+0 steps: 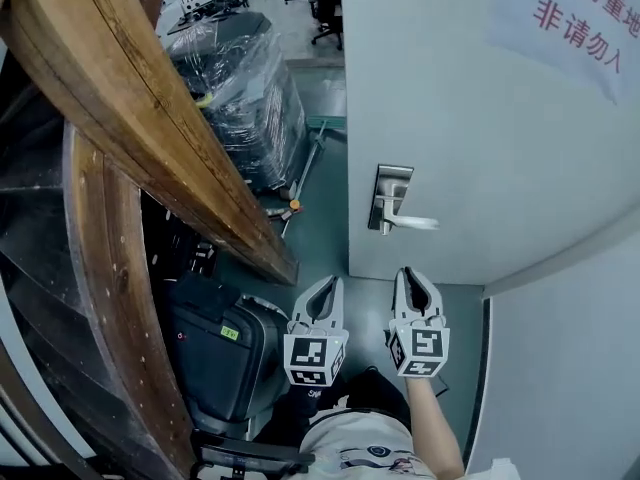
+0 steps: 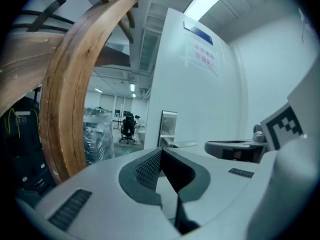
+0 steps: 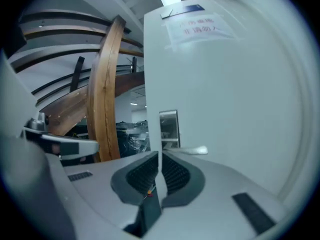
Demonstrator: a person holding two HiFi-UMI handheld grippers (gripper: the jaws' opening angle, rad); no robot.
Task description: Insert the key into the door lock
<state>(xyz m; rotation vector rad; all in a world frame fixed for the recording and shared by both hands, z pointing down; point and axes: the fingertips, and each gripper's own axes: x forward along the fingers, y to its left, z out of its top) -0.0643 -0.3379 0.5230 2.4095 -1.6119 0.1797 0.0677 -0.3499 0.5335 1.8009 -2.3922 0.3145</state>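
The white door carries a metal lock plate with a lever handle that points right. Both grippers hang side by side in front of the door, short of it and apart from it. My left gripper is shut, its pads meeting at the tips with nothing seen between them. My right gripper is also shut and points at the lock plate and handle. A small orange speck sits deep between its pads. No key shows in any view.
A curved wooden stair beam runs down the left, ending near the door's edge. Behind it stand a plastic-wrapped pallet and black cases. A white wall closes the right side. A paper notice hangs on the door.
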